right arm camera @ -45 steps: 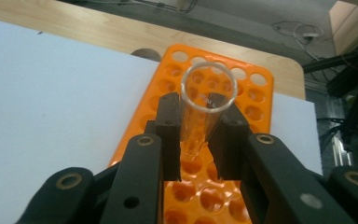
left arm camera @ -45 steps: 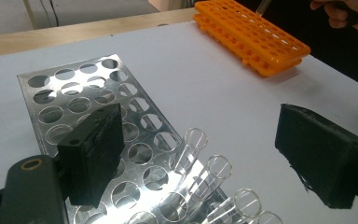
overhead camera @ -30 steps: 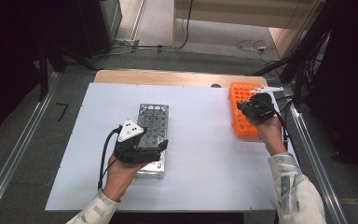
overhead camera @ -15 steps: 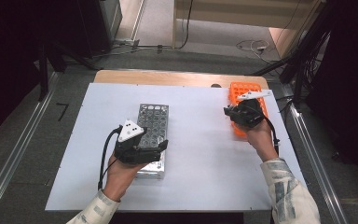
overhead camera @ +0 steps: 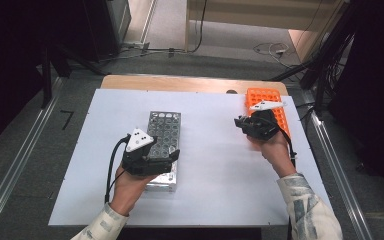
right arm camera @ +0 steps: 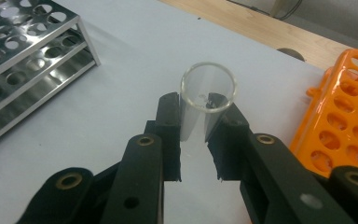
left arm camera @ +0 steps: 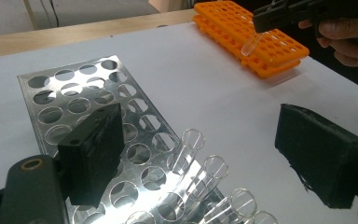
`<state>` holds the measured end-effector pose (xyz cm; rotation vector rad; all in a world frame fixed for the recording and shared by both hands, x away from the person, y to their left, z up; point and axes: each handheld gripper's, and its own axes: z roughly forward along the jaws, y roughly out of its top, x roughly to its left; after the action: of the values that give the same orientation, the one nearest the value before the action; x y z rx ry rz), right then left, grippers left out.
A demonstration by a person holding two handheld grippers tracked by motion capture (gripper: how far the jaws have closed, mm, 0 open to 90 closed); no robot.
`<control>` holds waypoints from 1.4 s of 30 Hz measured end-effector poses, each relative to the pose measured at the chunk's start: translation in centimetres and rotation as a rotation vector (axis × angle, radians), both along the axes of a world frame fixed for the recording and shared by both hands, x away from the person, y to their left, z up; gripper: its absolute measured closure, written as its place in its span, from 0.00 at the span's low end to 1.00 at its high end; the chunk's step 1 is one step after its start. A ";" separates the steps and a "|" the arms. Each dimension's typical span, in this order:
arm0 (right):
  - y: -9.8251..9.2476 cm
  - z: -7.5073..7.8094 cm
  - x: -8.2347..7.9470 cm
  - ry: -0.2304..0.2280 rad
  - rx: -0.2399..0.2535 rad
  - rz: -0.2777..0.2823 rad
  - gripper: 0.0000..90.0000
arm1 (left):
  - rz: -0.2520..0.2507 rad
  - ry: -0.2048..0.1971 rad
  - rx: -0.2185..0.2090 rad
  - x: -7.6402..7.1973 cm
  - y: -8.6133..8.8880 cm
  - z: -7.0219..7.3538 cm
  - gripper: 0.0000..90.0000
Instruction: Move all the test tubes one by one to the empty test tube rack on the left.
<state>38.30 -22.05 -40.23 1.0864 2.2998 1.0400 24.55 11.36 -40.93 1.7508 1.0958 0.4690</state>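
My right gripper point(right arm camera: 198, 109) is shut on a clear glass test tube point(right arm camera: 207, 93), gripped just below its open mouth. In the high view this gripper point(overhead camera: 242, 123) hangs at the left edge of the orange tube rack point(overhead camera: 260, 95), above the white table. The left gripper view shows the tube point(left arm camera: 251, 43) tilted over the orange rack point(left arm camera: 242, 23). My left gripper point(left arm camera: 207, 156) stands wide open over the near end of the metal rack point(left arm camera: 74, 98), with nothing pressed between its jaws. Several glass tubes point(left arm camera: 186, 151) lean in that rack's near holes.
The metal rack point(overhead camera: 162, 127) lies lengthwise in the middle left of the white table top point(overhead camera: 215, 165). A wooden strip point(overhead camera: 180, 82) runs along the far edge. Rails and dark stands flank the table on both sides.
My right gripper has moved left with the tube, from over the orange rack to that rack's left edge. The left gripper has stayed in place.
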 end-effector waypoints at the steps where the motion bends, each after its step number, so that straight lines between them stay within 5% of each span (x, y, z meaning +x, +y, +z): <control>1: 0.1 0.0 -0.1 0.001 0.001 0.006 0.81 | 0.000 -0.001 0.000 0.0 0.0 0.0 0.17; 23: 2.1 -1.2 -3.0 0.027 0.050 0.098 0.81 | 0.003 -0.003 -0.001 -0.1 0.1 0.0 0.17; 42: 3.1 -2.0 -4.9 0.045 0.037 0.145 0.81 | -0.003 -0.004 -0.007 -0.3 -0.1 0.0 0.17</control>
<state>33.43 -18.99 -42.25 0.9786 2.4346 1.1276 24.25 11.30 -40.89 1.7443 1.0904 0.4662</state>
